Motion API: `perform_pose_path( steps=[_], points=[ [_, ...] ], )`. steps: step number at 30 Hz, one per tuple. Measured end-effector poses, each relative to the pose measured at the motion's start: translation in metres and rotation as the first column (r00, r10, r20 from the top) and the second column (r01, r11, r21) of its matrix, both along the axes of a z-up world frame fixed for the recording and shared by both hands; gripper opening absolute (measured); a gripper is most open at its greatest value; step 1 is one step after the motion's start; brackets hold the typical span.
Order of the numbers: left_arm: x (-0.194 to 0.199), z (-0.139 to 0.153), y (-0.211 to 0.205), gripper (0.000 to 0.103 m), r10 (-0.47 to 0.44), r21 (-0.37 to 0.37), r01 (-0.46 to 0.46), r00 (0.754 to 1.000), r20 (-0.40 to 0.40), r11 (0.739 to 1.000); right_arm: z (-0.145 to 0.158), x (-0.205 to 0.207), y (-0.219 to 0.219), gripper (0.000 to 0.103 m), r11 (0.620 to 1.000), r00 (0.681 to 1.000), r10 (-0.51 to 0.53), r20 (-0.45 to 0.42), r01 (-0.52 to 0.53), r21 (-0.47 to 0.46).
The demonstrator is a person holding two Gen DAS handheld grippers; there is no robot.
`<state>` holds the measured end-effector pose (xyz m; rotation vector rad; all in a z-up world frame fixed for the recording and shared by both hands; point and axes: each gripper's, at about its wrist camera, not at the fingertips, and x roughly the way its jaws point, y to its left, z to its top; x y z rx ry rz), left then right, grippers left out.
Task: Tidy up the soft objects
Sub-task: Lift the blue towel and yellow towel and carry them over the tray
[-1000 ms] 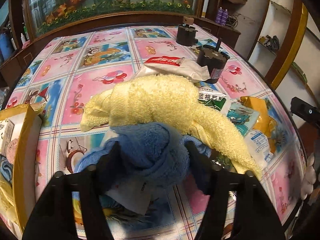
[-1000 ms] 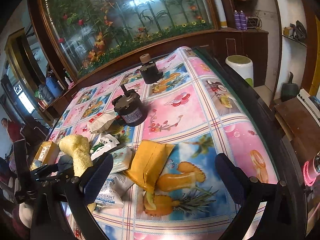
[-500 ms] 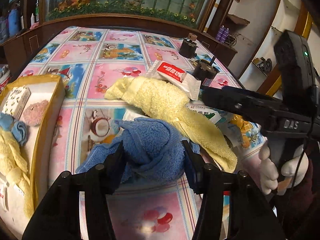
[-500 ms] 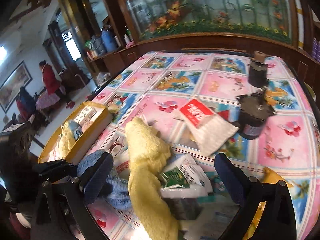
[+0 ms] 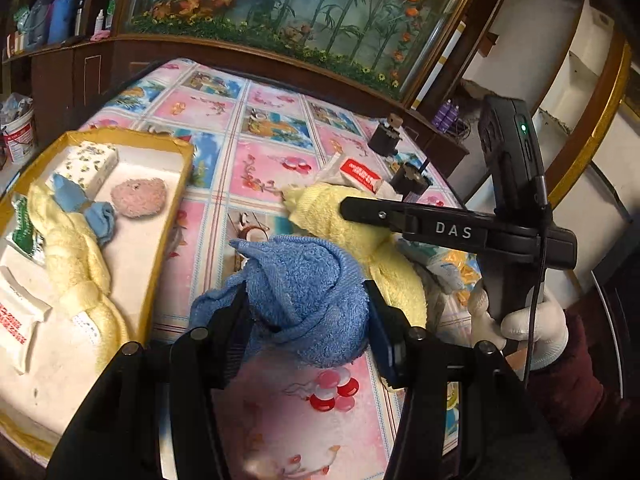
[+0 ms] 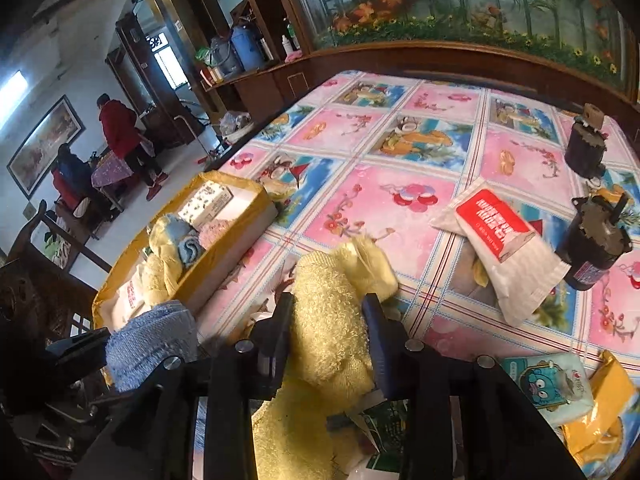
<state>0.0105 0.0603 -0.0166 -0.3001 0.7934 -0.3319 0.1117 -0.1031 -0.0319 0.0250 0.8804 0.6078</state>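
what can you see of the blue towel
The blue towel is soft terry cloth, bunched into a rumpled lump with one corner sticking up. The left gripper is shut on it, a finger pressing each side. It sits above the patterned tablecloth, between the yellow tray and the yellow towel, which lies just behind it.

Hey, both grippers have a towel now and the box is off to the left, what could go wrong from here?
1. The blue towel is a loose bundle in the left hand-held gripper; a trailing end may snag on the box rim.
2. The yellow towel, held by the right hand-held gripper, lies over packets and may drag them along.
3. The grippers are close and could collide.
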Motion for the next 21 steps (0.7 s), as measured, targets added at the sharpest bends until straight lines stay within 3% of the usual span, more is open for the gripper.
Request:
perform_pose_path(
  steps=[6, 11, 16, 21],
  points=[
    [-0.034, 0.057, 0.056, 0.051, 0.072, -0.059, -0.064, 0.989, 0.133, 0.996, 0.068, -0.026, -0.003, 0.036, 0.993, 0.994, -0.004, 0.107, -0.009, 0.121],
    [-0.053, 0.093, 0.101, 0.051, 0.149, 0.018, -0.157, 0.965, 0.216, 0.988, 0.111, -0.037, 0.021, 0.036, 0.974, 0.989, 0.046, 0.142, -0.076, 0.215],
    [-0.056, 0.098, 0.133, 0.051, 0.191, 0.09, -0.217, 0.954, 0.232, 0.972, 0.125, -0.031, 0.066, 0.036, 0.954, 0.989, 0.099, 0.11, -0.126, 0.273],
    [-0.045, 0.069, 0.145, 0.051, 0.17, 0.166, -0.197, 0.972, 0.164, 0.966, 0.107, -0.013, 0.113, 0.036, 0.947, 0.992, 0.115, 0.043, -0.122, 0.296]
  ],
)
